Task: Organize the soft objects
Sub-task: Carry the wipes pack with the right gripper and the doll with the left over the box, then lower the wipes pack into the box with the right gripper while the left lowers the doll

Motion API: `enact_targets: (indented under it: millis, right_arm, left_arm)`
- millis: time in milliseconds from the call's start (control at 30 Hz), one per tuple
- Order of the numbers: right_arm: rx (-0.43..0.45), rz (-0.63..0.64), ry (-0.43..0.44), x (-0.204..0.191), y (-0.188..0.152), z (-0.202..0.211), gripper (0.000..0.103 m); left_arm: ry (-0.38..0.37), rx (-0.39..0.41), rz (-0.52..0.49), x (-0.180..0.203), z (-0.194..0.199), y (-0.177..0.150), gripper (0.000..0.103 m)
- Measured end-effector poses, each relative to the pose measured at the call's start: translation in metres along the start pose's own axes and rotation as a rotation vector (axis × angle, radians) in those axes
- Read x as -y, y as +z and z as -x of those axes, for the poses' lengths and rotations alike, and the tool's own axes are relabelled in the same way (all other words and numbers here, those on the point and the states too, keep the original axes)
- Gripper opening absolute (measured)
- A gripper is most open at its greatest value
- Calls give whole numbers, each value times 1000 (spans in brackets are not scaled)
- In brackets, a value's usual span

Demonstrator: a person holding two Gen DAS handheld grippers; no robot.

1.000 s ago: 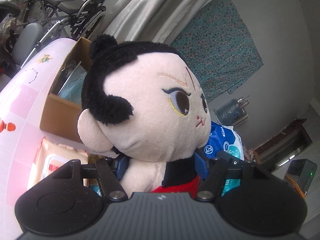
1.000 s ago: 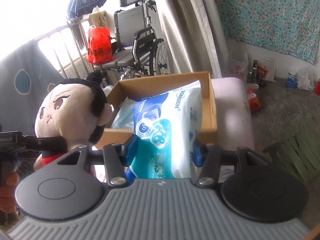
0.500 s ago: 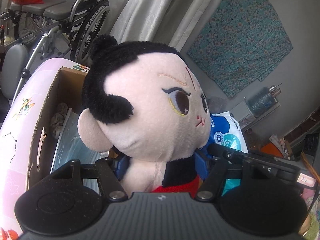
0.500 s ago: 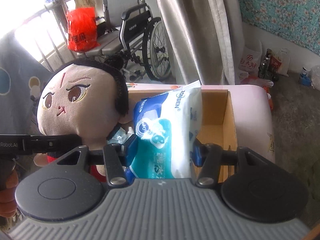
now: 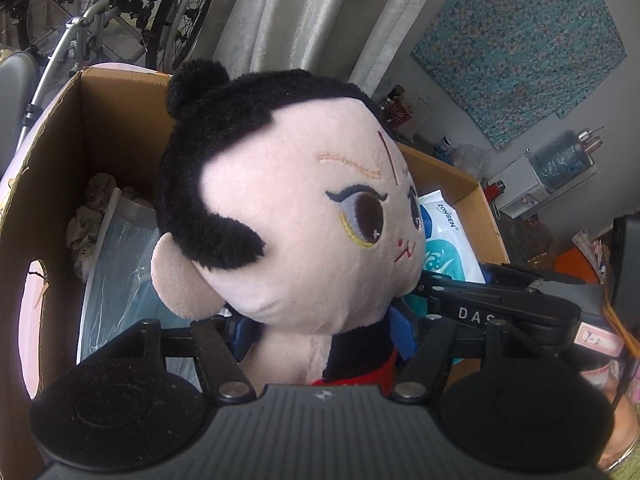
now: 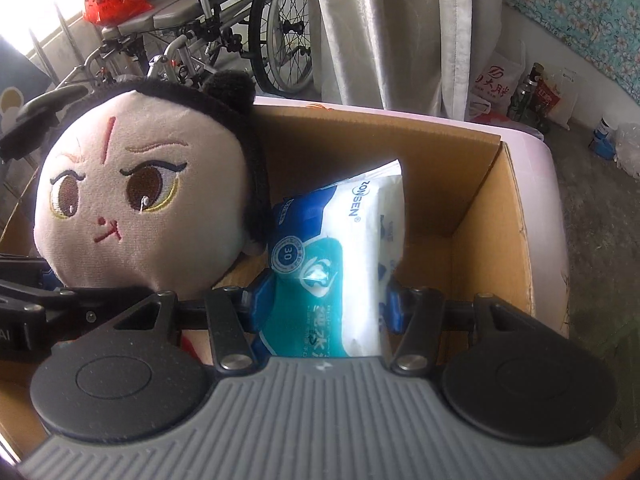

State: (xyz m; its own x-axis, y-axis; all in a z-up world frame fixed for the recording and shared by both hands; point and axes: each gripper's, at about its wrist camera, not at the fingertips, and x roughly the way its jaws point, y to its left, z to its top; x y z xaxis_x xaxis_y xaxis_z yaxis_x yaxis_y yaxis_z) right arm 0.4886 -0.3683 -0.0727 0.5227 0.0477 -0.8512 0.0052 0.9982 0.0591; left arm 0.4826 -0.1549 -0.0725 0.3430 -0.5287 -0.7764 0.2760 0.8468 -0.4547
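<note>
My left gripper is shut on the neck of a plush doll with a big pale head, black hair and a red top. The doll hangs over the open cardboard box. My right gripper is shut on a blue and white wipes pack, held upright inside the same cardboard box. In the right wrist view the plush doll sits just left of the pack, touching it. The wipes pack and the right gripper's black body show behind the doll in the left wrist view.
The box rests on a pink cushioned surface. Inside it lie a clear plastic bag and a crumpled cloth. A wheelchair and grey curtains stand behind. Bottles and bags line the far wall.
Both grippers have moved toward the box and lower with their loads. The doll and the wipes pack now sit over and inside the box, close together.
</note>
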Motion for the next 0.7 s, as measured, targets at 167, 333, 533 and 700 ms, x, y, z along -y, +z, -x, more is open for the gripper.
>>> enact_targets:
  millis: [167, 333, 533, 700]
  right_arm:
    - [-32, -27, -20, 13, -5, -21, 55]
    - [-34, -48, -53, 22, -3, -27, 58]
    - [40, 48, -140, 7, -7, 6, 74]
    - [168, 55, -151, 10, -3, 55, 76]
  left_arm:
    - [-9, 3, 11, -3, 1, -3, 67]
    - [-1, 8, 10, -3, -1, 2, 67]
    - [-18, 27, 24, -4, 7, 0, 67]
    - [-45, 42, 32, -4, 22, -6, 67]
